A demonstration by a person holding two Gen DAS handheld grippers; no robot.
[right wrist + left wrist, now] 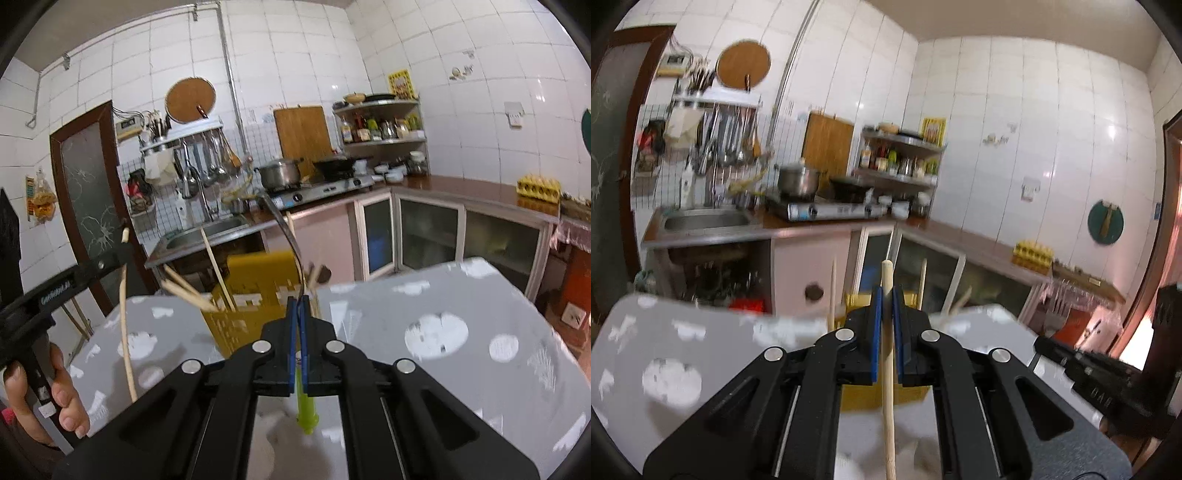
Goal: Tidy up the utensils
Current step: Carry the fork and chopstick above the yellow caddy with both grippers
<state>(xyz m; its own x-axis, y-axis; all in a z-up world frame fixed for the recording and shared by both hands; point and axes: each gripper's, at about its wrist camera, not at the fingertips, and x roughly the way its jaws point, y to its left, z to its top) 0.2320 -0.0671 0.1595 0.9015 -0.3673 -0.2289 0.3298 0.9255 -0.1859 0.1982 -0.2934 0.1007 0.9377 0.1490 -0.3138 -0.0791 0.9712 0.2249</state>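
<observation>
My left gripper [887,295] is shut on a pale wooden chopstick [888,387] that stands upright above the grey table. Behind it is a yellow slotted utensil holder [857,299] with several chopsticks [833,291] standing in it. My right gripper [298,301] is shut on a knife with a green handle [306,413]; its thin dark blade [286,229] points up and away, next to the yellow holder [255,291]. The left gripper with its chopstick [125,332] also shows at the left of the right wrist view.
A grey tablecloth with white patches [443,332] covers the table. Behind it are a kitchen counter with a sink [207,232], a gas stove with a pot [280,171], a spice shelf [384,125] and a yellow egg tray [537,188].
</observation>
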